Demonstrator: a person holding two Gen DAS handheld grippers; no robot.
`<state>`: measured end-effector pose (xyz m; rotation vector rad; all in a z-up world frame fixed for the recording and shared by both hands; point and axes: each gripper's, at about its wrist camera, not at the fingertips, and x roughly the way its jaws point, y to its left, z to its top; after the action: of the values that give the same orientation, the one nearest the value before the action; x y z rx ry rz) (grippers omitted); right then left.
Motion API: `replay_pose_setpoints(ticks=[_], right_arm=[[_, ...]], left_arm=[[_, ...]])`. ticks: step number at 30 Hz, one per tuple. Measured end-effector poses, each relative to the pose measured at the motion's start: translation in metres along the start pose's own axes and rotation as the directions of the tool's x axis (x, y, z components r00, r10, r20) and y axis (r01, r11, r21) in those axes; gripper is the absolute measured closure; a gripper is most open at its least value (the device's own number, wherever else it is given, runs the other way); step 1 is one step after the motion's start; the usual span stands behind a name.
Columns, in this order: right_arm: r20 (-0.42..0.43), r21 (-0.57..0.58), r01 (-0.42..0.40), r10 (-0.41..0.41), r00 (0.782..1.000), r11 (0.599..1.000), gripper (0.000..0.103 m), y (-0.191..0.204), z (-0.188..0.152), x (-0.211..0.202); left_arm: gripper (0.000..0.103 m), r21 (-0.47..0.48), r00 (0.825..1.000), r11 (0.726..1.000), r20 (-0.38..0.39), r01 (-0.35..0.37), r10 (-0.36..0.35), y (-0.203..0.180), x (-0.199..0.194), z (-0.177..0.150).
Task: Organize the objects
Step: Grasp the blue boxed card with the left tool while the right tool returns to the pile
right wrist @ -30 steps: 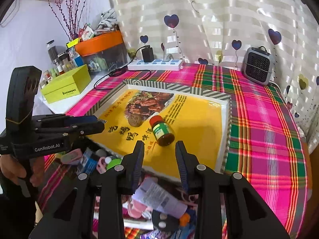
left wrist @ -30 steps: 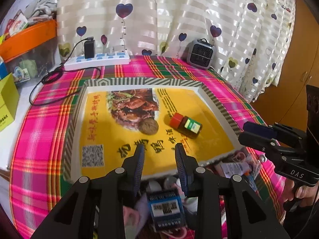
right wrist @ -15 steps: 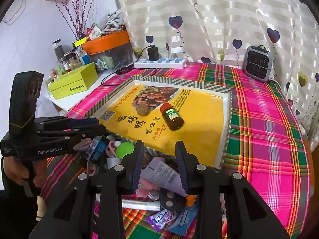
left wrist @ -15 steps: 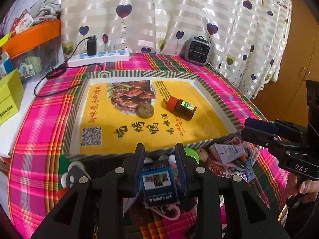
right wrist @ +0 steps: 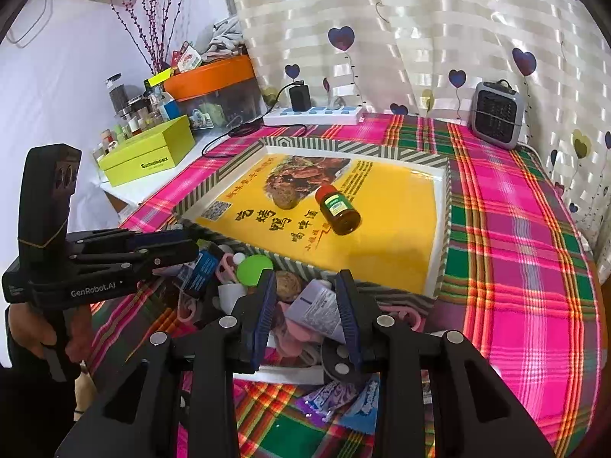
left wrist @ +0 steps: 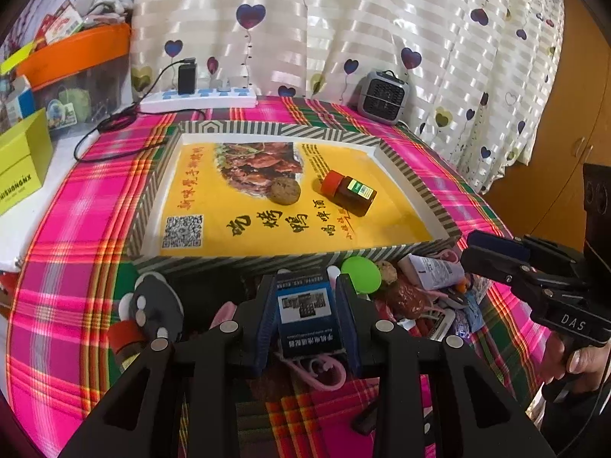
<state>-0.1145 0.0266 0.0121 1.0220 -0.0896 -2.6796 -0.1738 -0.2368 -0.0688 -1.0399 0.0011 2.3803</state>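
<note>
A shallow striped tray with a yellow printed bottom [left wrist: 401,160] [right wrist: 439,229] holds a brown bottle with a red cap [left wrist: 349,192] [right wrist: 338,210] and a round brown cookie [left wrist: 285,190] [right wrist: 284,196]. A heap of small objects lies in front of it. My left gripper [left wrist: 305,301] [right wrist: 183,246] stands with its fingers on both sides of a blue-and-white box [left wrist: 307,315] [right wrist: 202,271] in the heap, not visibly clamped. My right gripper [right wrist: 305,297] [left wrist: 481,246] is open over a white tube [right wrist: 319,311] [left wrist: 431,269] and a cookie [right wrist: 287,284].
The heap also holds a green disc [left wrist: 361,274] [right wrist: 254,269], pink clips [left wrist: 319,376], purple sachets [right wrist: 336,400] and a black pad with white dots [left wrist: 154,307]. At the back stand a power strip [left wrist: 198,97], a small grey heater [left wrist: 383,97], a yellow-green box [right wrist: 147,160] and an orange-lidded bin [right wrist: 214,84].
Both grippers have drawn back from over the tray toward the heap in front of it. The left fingers have come down around the blue-and-white box. The right fingers now frame the white tube.
</note>
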Motion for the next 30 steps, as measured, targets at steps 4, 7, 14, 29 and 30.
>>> replay_pose_setpoints(ticks=[4, 7, 14, 29, 30], right_arm=[[-0.002, 0.001, -0.007, 0.007, 1.0, 1.0, 0.085, 0.002, -0.003, 0.0], [-0.007, 0.0, -0.015, 0.015, 1.0, 1.0, 0.086, 0.003, -0.005, 0.001], [-0.02, -0.029, -0.042, 0.042, 0.999, 0.999, 0.085, 0.014, -0.006, 0.006], [-0.055, -0.09, -0.063, 0.059, 0.997, 0.994, 0.086, 0.032, -0.009, 0.021], [-0.057, -0.091, -0.062, 0.057, 0.997, 0.994, 0.085, 0.032, -0.01, 0.021]], left_arm=[[0.069, 0.007, 1.0, 1.0, -0.001, -0.003, 0.003, 0.001, -0.001, -0.004], [0.068, 0.006, 1.0, 1.0, -0.004, -0.004, 0.004, 0.001, 0.0, -0.007], [0.063, 0.007, 1.0, 1.0, -0.003, 0.0, 0.0, 0.001, 0.001, -0.009], [0.059, -0.002, 1.0, 1.0, -0.019, 0.017, -0.017, -0.002, 0.006, -0.013], [0.059, -0.001, 1.0, 1.0, -0.022, 0.019, -0.019, -0.002, 0.007, -0.014]])
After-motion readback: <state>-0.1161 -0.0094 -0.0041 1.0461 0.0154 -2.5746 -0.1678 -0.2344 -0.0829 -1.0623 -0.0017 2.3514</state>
